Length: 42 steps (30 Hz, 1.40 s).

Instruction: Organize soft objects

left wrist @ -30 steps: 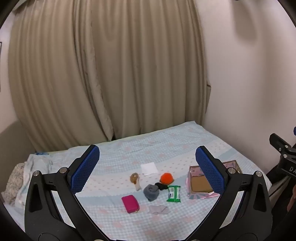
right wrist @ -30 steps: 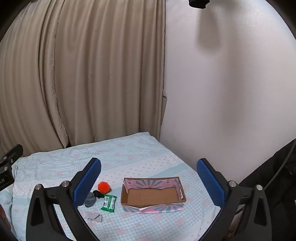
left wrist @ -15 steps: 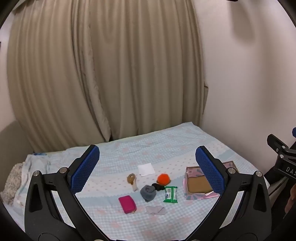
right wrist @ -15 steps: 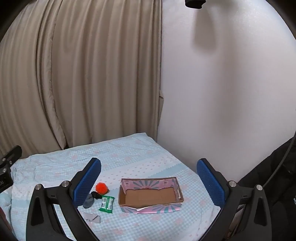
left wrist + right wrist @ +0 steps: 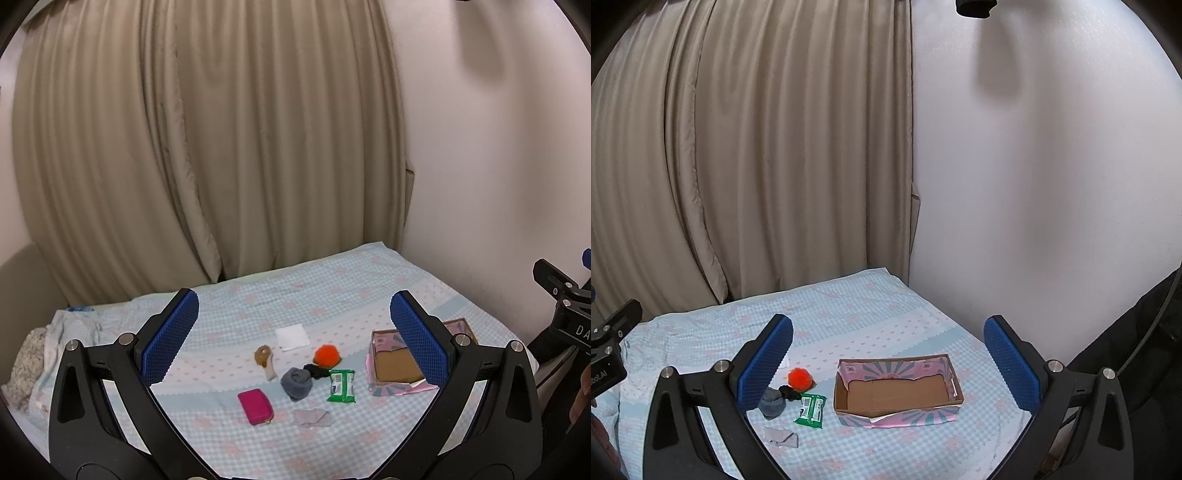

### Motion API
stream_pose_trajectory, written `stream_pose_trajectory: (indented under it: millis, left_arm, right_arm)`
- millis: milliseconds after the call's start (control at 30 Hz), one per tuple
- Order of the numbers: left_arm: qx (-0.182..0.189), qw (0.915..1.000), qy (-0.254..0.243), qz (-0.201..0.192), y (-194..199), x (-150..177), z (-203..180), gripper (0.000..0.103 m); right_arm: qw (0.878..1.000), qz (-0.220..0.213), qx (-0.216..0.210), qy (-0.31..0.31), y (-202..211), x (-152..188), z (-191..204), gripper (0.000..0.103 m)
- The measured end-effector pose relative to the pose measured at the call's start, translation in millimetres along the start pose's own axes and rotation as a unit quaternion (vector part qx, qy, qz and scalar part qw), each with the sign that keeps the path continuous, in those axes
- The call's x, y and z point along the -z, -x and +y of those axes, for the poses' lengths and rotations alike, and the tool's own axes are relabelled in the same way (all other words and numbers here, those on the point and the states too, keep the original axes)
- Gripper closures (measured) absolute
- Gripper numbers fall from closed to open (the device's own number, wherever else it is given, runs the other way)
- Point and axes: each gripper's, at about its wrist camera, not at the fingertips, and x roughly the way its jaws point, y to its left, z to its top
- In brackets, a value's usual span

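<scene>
Both grippers hang high above a bed (image 5: 332,295) covered in a pale blue checked sheet, and neither one holds anything. The left gripper (image 5: 294,336) has its jaws spread wide, with the whole scatter of small items visible between them. The right gripper (image 5: 888,356) is likewise wide apart and empty, framing the box.

The cardboard box (image 5: 897,391), pink-patterned on its walls and brown inside, sits on the right part of the bed near the wall, with nothing in it. To its left, just beside it, lies a green packet (image 5: 811,405). A rolled grey sock (image 5: 295,382) lies next to the packet, and a small black item (image 5: 316,370) touches both the sock and an orange pompom (image 5: 326,355) behind it. In front of the sock lies a flat grey cloth (image 5: 311,418), and to the left of that a pink pouch (image 5: 255,406). Farther back are a tan and brown soft piece (image 5: 266,360) and a white square cloth (image 5: 292,336), each apart from the others. Bunched bedding (image 5: 55,339) sits at the bed's left edge, and beige curtains (image 5: 207,147) hang behind it.
</scene>
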Motion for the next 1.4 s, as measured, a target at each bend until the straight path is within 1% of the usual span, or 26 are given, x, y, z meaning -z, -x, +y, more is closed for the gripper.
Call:
stream_pose_trajectory:
  millis: [233, 833, 1400]
  left_arm:
    - [0.000, 1.0000, -0.001, -0.001, 0, 0, 2, 0.000]
    - [0.004, 1.0000, -0.001, 0.001, -2, 2, -1, 0.000]
    - [0.006, 1.0000, -0.002, 0.002, -4, 3, -5, 0.000]
  right_arm:
    - [1.000, -0.001, -0.005, -0.001, -7, 3, -3, 0.000]
    - [1.000, -0.002, -0.009, -0.002, -7, 13, -5, 0.000]
    - [1.000, 0.003, 0.003, -0.012, -4, 16, -8, 0.000]
